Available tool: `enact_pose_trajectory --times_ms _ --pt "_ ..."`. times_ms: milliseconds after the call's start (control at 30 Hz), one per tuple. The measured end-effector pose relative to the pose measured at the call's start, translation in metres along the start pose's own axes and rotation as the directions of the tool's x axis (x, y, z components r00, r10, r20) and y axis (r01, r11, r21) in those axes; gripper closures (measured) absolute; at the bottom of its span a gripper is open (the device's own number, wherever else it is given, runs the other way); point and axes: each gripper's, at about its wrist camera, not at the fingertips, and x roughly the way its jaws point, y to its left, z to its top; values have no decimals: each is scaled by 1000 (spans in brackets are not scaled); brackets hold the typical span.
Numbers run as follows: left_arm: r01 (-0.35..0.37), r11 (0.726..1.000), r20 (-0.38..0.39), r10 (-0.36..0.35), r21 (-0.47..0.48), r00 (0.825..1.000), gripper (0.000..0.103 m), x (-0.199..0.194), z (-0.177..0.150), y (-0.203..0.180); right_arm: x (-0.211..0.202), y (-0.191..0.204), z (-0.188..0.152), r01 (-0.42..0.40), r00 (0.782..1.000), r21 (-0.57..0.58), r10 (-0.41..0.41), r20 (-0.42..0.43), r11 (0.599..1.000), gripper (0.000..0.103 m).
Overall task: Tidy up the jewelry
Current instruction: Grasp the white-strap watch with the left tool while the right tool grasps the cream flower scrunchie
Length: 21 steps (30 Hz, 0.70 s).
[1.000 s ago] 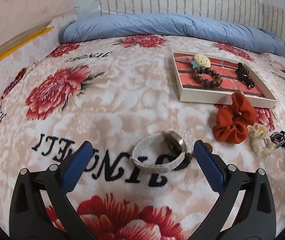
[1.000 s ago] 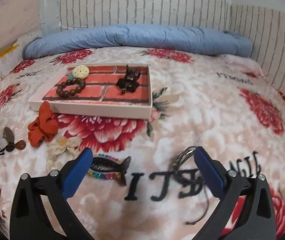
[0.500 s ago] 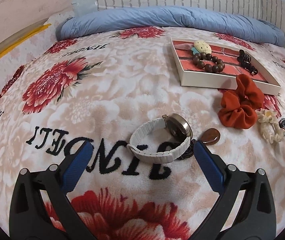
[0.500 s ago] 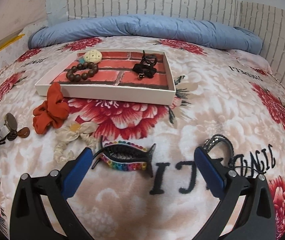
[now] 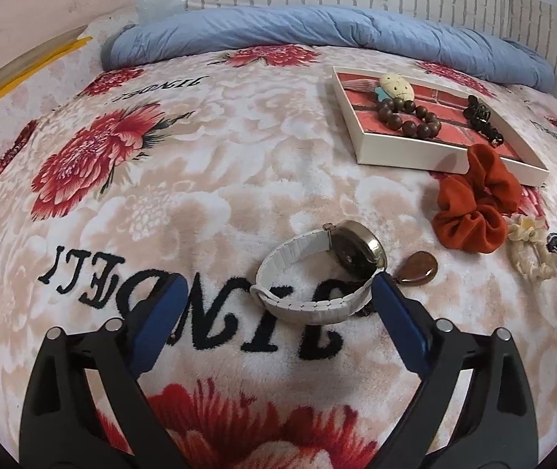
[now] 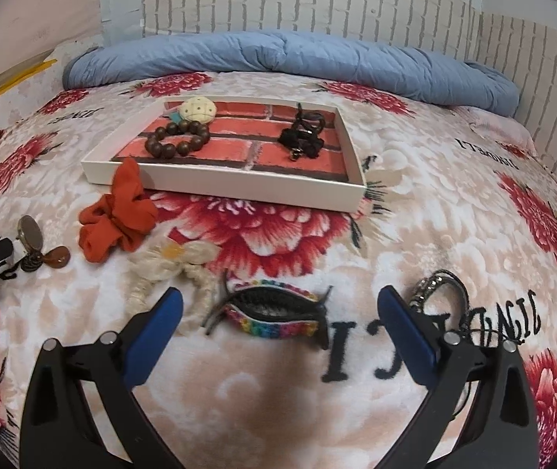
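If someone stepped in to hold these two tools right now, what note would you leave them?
Left tool: open, holding nothing, lined up on the white watch.
Right tool: open, holding nothing, lined up on the rainbow clip.
Done: bead bracelet, cream charm and black piece lie in the tray.
Left on the blanket: watch, brown pendant, orange scrunchie, cream flower tie, rainbow clip, silver bracelet.

White-strapped watch (image 5: 319, 273) on blanket
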Motion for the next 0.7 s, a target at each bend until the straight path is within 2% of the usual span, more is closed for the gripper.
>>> enact_pose_trajectory --times_ms 67,133,167,400,533,633,700 --pt "2 1000 3 -3 16 1000 12 -1 3 1 1 6 2 -13 1000 4 13 -9 1000 15" --pt "-13 999 12 12 32 1000 20 -3 6 3 3 16 4 -22 1000 -7 21 -16 1000 20" --pt "-13 999 13 13 35 1000 21 -4 8 5 4 22 5 -26 999 -21 25 -21 999 24" --pt "13 1000 -14 -13 8 1000 21 4 10 20 11 55 8 -34 999 -59 32 -41 998 29" --pt "35 999 -49 -37 -22 998 22 17 11 27 24 62 9 -13 998 -51 10 -67 999 29" --pt "31 999 -66 -31 -10 997 22 28 11 26 36 62 11 0 995 -38 -4 -95 999 29" --pt "33 999 -74 -33 -9 997 24 34 12 25 42 62 14 -4 994 -26 1 -107 1000 36"
